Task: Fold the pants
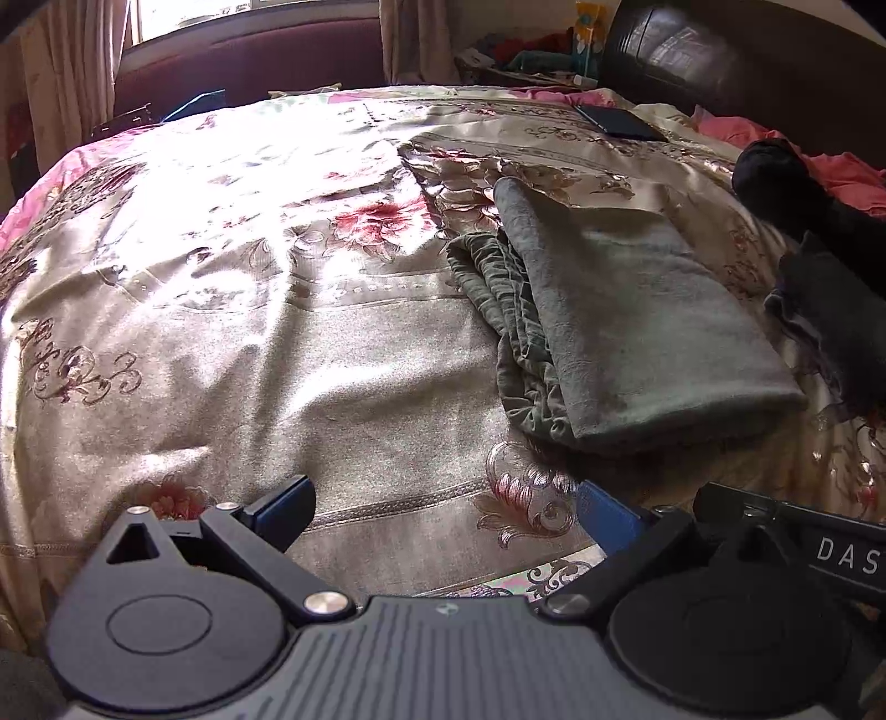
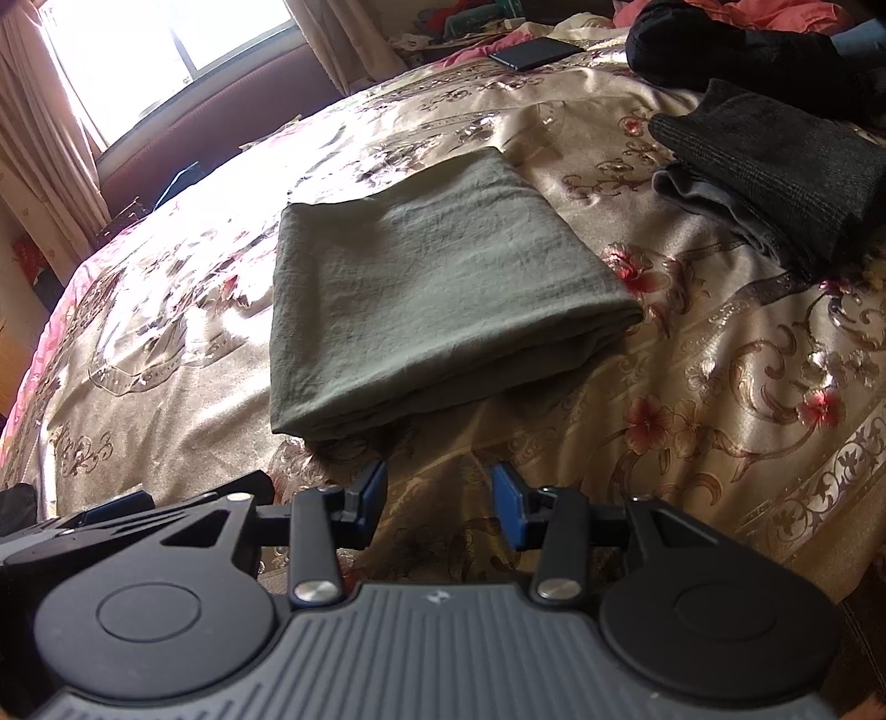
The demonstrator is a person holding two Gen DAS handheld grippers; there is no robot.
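Grey-green pants [image 1: 637,327] [image 2: 426,277] lie folded into a flat rectangle on the floral bedspread [image 1: 277,343] [image 2: 720,399]; in the left wrist view their gathered waistband edge bunches along the left side. My left gripper [image 1: 443,512] hovers near the bed's front, left of and below the pants, jaws wide apart with nothing between them. My right gripper [image 2: 437,495] stands just in front of the pants' near fold, its blue pads [image 2: 509,498] apart and holding nothing. Neither gripper touches the cloth.
A pile of dark folded clothes [image 2: 775,171] [image 1: 830,321] lies right of the pants, with a black garment [image 2: 731,44] behind it. A dark phone-like slab [image 1: 620,122] [image 2: 531,52] rests at the far side. Curtains and a window [image 2: 166,39] lie beyond the bed.
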